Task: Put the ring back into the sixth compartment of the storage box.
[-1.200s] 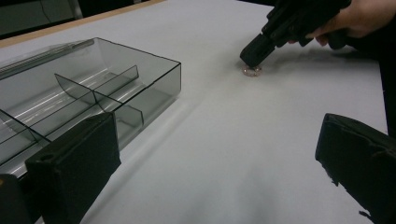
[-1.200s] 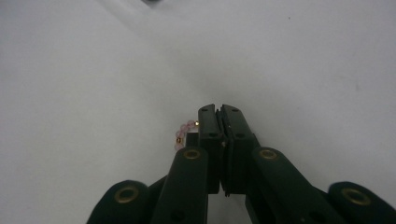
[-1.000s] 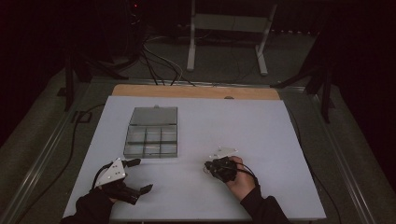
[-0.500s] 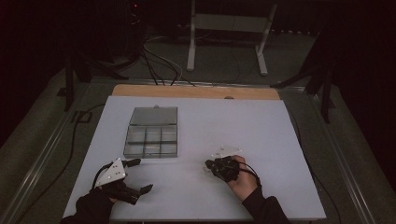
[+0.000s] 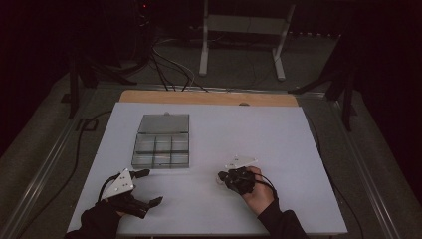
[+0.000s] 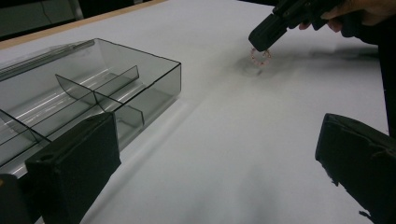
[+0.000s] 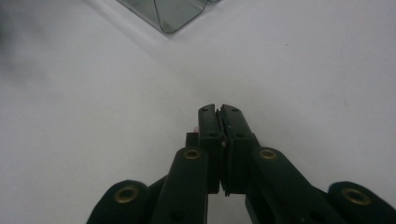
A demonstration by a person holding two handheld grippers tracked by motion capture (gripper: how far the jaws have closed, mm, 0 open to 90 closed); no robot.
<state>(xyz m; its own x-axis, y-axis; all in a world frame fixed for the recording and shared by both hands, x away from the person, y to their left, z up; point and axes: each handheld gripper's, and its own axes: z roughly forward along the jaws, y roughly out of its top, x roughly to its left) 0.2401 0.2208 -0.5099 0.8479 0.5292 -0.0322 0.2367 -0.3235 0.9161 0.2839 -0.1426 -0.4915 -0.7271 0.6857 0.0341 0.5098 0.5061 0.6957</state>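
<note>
Tongs [image 5: 219, 177] in the right hand [image 5: 259, 191] are closed, their two black jaws pressed flat together in the right gripper view [image 7: 219, 116], with only a thin dark seam between the pads. A small pinkish ring of beads [image 6: 259, 56] hangs at their tip in the left gripper view, just above the white bench [image 5: 278, 134] and its own faint shadow; a trace of pink peeks out beside the left pad in the right gripper view. How firmly the ring is caught between the pads cannot be told, but it sits right at the closed tip. The left tongs [image 5: 149, 187] rest low at the near left of the bench, jaws spread wide apart with nothing between them, as the left gripper view shows with bare bench between the two pads [image 6: 219, 154]. A clear, smoky plastic box [image 5: 161, 146] with inner dividers lies open on the bench beyond the left tongs, its lid folded back flat behind it. The ring and the right tongs are well to the right of the box, apart from it. A bare wooden strip [image 5: 209, 97] edges the far side of the bench.
</note>
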